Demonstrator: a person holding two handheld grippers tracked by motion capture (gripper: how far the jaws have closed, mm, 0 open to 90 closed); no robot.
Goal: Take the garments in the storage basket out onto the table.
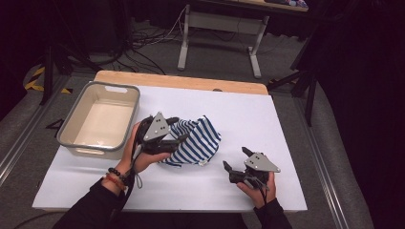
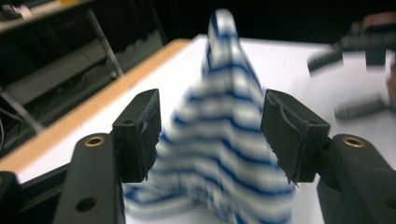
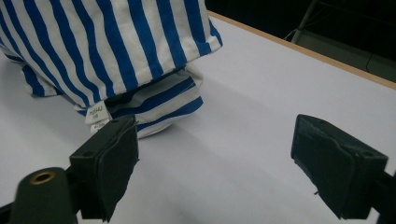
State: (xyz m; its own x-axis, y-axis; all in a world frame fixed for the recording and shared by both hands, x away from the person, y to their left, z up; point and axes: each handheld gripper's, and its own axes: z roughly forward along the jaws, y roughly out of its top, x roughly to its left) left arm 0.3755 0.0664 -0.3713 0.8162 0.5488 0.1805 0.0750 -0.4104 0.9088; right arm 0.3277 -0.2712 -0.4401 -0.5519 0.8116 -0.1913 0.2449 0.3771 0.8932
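The crumpled blue-and-white striped cotton garment on the white table sheet looks light and floppy, best pinched at a fold, between the left gripper's spread jaws; the right gripper gapes empty nearby.

A bin is set at the counter's left, toward the far edge. Just to its right, near the middle, a cloth is heaped on the counter. The left gripper is placed between bin and cloth, at the cloth's left edge. The right gripper is found nearer the front edge, right of the cloth and apart from it.
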